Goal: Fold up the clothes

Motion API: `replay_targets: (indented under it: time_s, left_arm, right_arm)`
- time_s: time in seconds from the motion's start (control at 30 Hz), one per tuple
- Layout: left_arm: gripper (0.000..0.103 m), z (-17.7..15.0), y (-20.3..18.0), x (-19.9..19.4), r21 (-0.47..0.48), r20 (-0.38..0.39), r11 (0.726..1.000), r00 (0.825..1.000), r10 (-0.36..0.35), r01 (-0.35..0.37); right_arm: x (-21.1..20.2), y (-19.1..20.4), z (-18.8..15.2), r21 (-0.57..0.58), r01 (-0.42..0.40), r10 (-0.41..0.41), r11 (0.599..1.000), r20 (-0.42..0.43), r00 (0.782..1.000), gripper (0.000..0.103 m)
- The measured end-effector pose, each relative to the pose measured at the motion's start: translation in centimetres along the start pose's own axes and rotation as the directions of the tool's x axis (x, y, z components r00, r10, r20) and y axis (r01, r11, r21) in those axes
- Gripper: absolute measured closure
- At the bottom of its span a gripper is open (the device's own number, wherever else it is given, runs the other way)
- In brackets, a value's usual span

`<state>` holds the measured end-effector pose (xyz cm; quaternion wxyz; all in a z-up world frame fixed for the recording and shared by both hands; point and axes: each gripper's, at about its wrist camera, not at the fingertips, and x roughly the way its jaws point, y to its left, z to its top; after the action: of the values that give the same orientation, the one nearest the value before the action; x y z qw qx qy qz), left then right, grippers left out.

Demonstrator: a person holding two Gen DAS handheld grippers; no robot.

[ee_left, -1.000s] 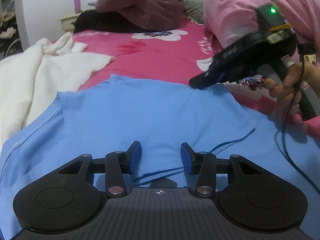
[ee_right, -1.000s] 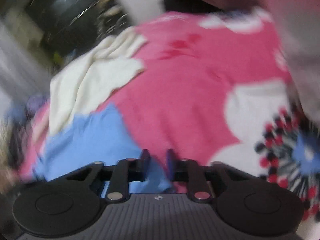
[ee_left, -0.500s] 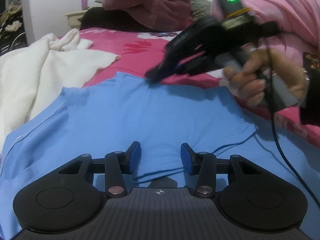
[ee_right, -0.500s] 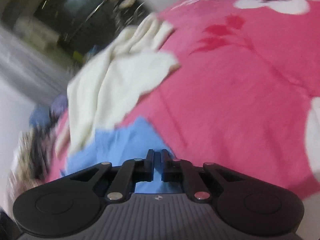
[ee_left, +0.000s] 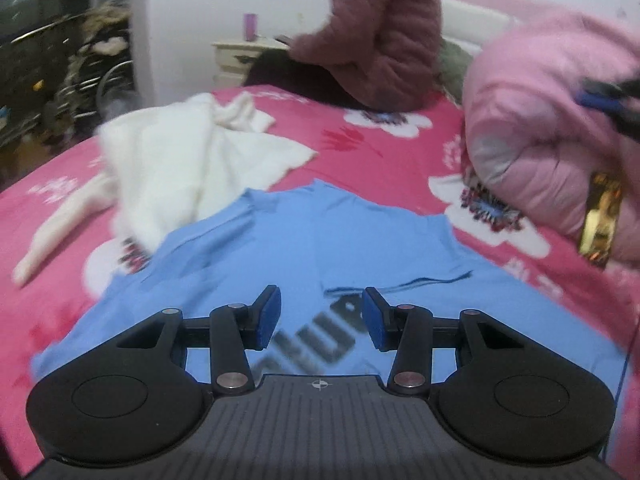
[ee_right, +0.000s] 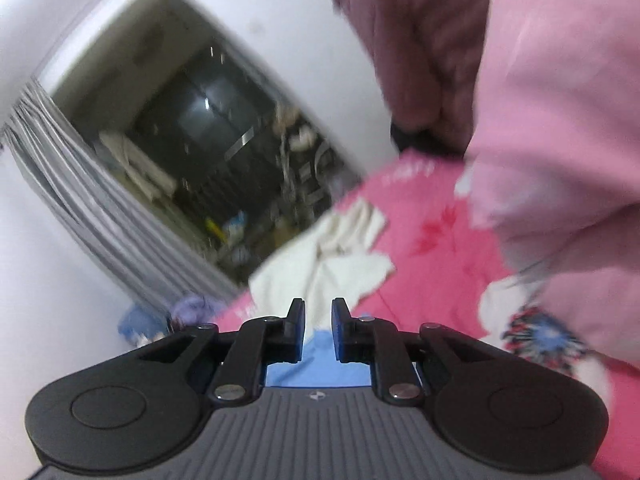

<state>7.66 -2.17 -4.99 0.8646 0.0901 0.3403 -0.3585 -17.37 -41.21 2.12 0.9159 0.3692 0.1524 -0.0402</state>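
Left gripper (ee_left: 321,316): bottom centre of the frame, jaws apart with nothing between them, held above the shirt.
Blue shirt (ee_left: 320,248): centre of the frame, spread on the bed with its sides folded in; dark, blurred lettering shows between the jaws.
White garment (ee_left: 184,160): upper left of the shirt, rumpled, its near edge lapping over the shirt's left side.
Bed cover (ee_left: 380,148): bright pink with white flowers, under both garments.
Pink quilt (ee_left: 544,148): right of the frame, bunched up.
Right gripper (ee_left: 612,100): far right edge, only a blurred dark and blue part shows.
Person in a maroon padded jacket (ee_left: 380,36): top centre, on the far side of the bed.
Nightstand (ee_left: 240,58): top, left of the person, cream-coloured.
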Motion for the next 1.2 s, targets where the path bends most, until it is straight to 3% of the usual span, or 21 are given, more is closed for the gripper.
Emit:
replay_targets:
  time_s: [0.23,0.37,0.47,0.53,0.7,0.87,1.2]
  left_arm:
    - [0.055,-3.4,2.2,-10.5,-0.184,0.025,0.983,1.000,-0.006,0.011]
    - [0.055,-6.7,3.1,-13.5,-0.311,-0.023,0.950,0.999,-0.039,0.030]
    - [0.055,-10.4,3.4,-13.5,-0.407,-0.107,0.913,0.992,-0.073,0.023]
    - [0.055,-12.6,3.5,-13.1,-0.462,-0.162,0.887,0.981,-0.103,0.017]
    - [0.055,-17.3,2.9,-11.3,-0.518,-0.297,0.855,0.941,-0.161,-0.017]
    - [0.055,-19.8,2.6,-10.6,-0.570,-0.347,0.822,0.904,-0.250,0.008]
    - [0.055,-22.1,1.9,-11.8,-0.580,-0.387,0.814,0.871,-0.303,0.025]
  right_arm:
    - [-16.2,3.0,-0.2,-0.030,0.085,-0.078,0.996,0.184,0.980,0.072]
    - [-20.6,3.1,-1.9,0.002,0.126,-0.124,0.992,0.206,0.971,0.069]
    - [-22.0,1.8,-3.6,0.058,0.130,-0.139,0.990,0.192,0.972,0.068]
    - [-22.2,0.8,-4.7,0.105,0.130,-0.146,0.986,0.169,0.975,0.068]
    - [-20.4,-2.4,-6.7,0.242,0.112,-0.128,0.964,0.053,0.990,0.066]
    - [-17.9,-4.1,-8.4,0.256,0.175,-0.167,0.951,-0.051,0.985,0.064]
    - [-13.6,-6.7,-10.5,0.275,0.230,-0.190,0.934,-0.163,0.968,0.062]
